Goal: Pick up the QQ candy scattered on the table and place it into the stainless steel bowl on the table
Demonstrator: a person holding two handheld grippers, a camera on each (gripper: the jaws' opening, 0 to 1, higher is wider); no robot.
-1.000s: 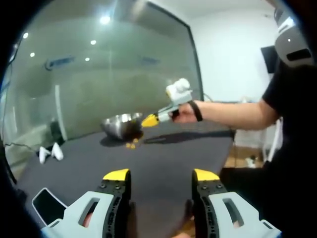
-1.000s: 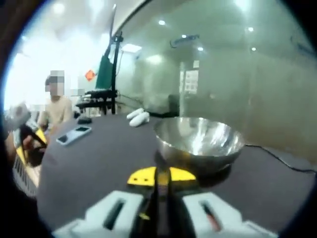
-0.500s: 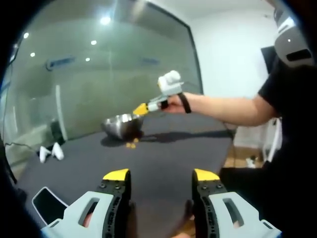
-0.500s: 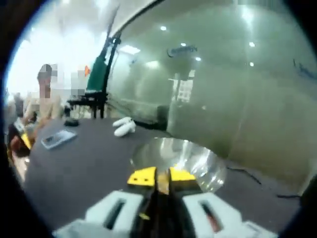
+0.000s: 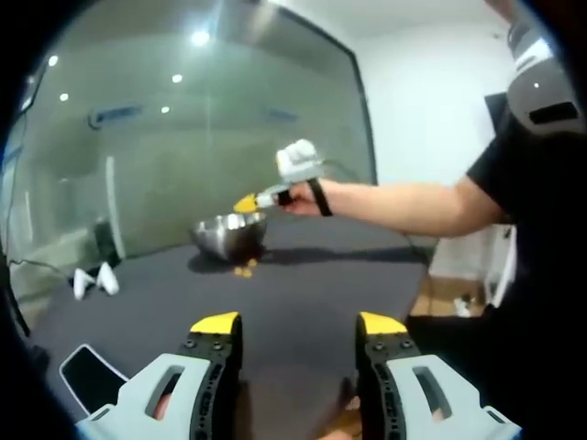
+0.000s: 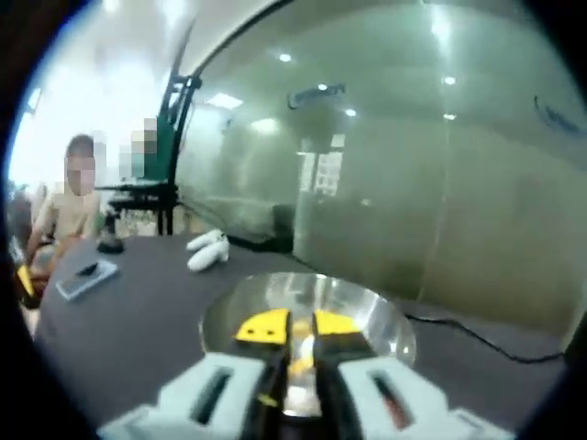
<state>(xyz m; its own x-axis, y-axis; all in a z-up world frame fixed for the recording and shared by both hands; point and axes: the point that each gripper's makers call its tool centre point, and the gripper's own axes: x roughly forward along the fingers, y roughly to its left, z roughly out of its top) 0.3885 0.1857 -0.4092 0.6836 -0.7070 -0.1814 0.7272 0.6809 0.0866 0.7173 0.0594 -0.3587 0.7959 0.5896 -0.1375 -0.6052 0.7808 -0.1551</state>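
Note:
The stainless steel bowl (image 5: 229,235) stands on the dark table, far ahead in the left gripper view. A few yellow QQ candies (image 5: 244,269) lie on the table just in front of it. My right gripper (image 5: 246,203), held in a person's hand, hovers over the bowl's rim. In the right gripper view the bowl (image 6: 362,310) lies right below the right gripper (image 6: 300,326), whose jaws are shut on a small yellow candy (image 6: 300,364). My left gripper (image 5: 298,324) stands open over the near table with nothing between its jaws.
A phone (image 5: 85,376) lies at the near left of the table (image 5: 303,284), and two white controllers (image 5: 92,280) sit at the far left by the glass wall. A cable (image 6: 481,335) runs behind the bowl. A person (image 6: 69,206) sits beyond the table.
The right gripper has risen from the candies beside the bowl and moved over the bowl's opening. The left gripper has stayed still and open.

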